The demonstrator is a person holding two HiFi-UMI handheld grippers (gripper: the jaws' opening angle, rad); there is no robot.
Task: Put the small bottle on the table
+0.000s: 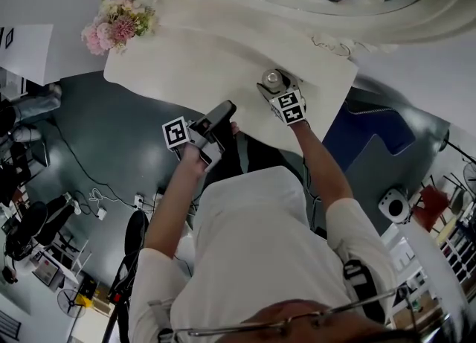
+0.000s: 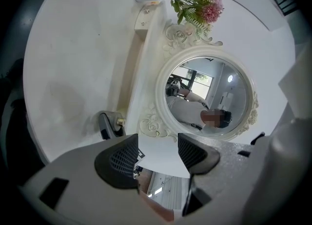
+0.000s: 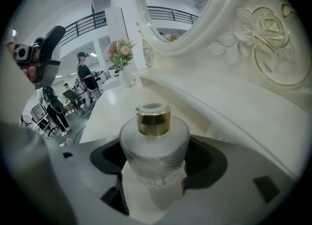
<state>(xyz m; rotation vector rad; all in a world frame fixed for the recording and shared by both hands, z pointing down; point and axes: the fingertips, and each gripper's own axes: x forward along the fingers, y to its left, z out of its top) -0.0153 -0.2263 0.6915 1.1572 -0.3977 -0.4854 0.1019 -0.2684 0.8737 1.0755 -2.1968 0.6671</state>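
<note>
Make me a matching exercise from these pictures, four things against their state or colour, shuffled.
1. small bottle
2. left gripper
3. flowers
4. mirror

A. jaws apart, nothing between them
B. pink blooms
C. held in the right gripper
D. reflects a person

Pairs: 1-C, 2-A, 3-B, 4-D

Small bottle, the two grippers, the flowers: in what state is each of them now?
small bottle: upright, gold cap on, gripped above the white table; whether it touches the table cannot be told.
right gripper: shut on the small bottle.
left gripper: jaws apart, nothing between them.
flowers: standing upright at the table's left end in the head view.
</note>
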